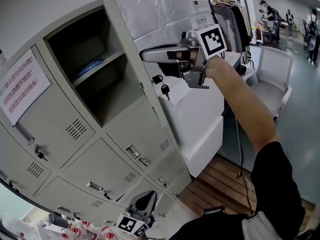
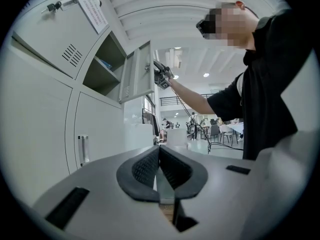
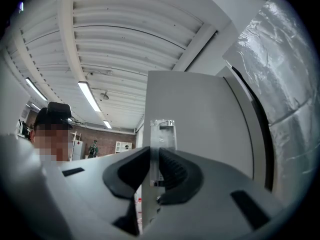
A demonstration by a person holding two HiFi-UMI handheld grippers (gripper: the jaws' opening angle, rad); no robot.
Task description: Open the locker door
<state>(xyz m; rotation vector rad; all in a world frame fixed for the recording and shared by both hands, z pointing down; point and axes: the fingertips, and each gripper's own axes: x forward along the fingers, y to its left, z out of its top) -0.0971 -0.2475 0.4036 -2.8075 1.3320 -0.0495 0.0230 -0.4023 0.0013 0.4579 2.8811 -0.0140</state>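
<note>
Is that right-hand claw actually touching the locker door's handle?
Touching. In the right gripper view, the right gripper has its jaws clamped on the door's metal handle.

My head camera looks steeply down and tilted across the lockers [image 1: 75,149] from close by. The right gripper [image 1: 145,54] is at the open door [image 1: 197,121] near the top, and the left gripper [image 1: 145,199] is at the bottom edge. The left gripper view sits low beside the lockers, facing along them past its own jaws. It shares that door [image 2: 137,76] and the right gripper [image 2: 161,76] with my head view, but from farther off. The right gripper view is right up against the door [image 3: 200,124], with the handle [image 3: 162,131] between its jaws and the ceiling [image 3: 100,49] behind.
</note>
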